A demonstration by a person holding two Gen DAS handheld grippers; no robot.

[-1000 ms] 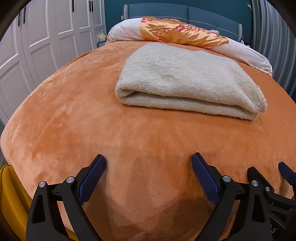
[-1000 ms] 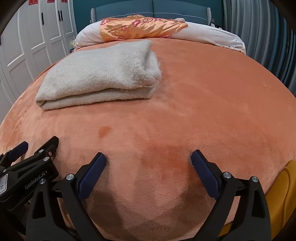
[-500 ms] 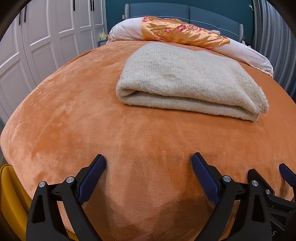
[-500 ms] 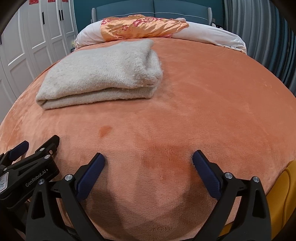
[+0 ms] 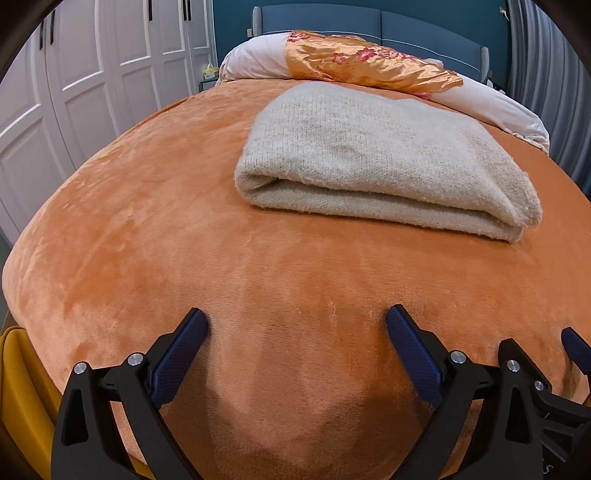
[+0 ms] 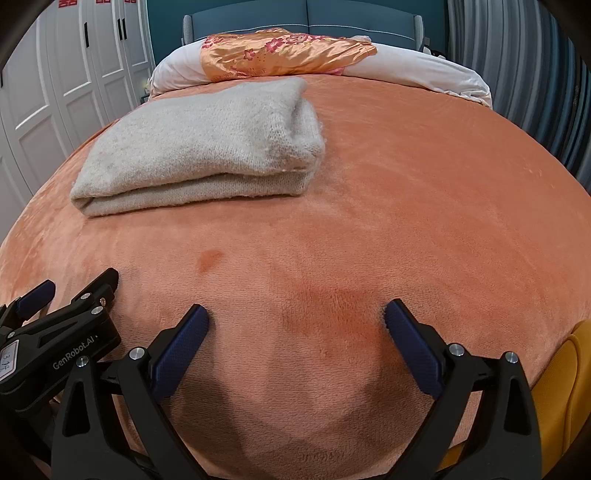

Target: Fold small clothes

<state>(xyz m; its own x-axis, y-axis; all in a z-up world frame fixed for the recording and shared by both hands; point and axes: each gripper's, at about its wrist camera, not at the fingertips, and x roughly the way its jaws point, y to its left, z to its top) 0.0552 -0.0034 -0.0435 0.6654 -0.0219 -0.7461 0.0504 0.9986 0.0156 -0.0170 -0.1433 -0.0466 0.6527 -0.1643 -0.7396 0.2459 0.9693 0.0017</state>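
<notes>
Your left wrist camera sits low behind left gripper (image 5: 295, 325), faces along bed (image 5: 147, 221) toward headboard (image 5: 369, 22); sweater (image 5: 380, 158) ahead, slightly right. Your right wrist camera sits low behind right gripper (image 6: 295, 325), same heading; sweater (image 6: 207, 147) ahead-left. Both views share bed (image 6: 406, 184), sweater, pillows (image 5: 351, 62), wardrobe (image 5: 92, 74). Each view catches other gripper at inner edge.
</notes>
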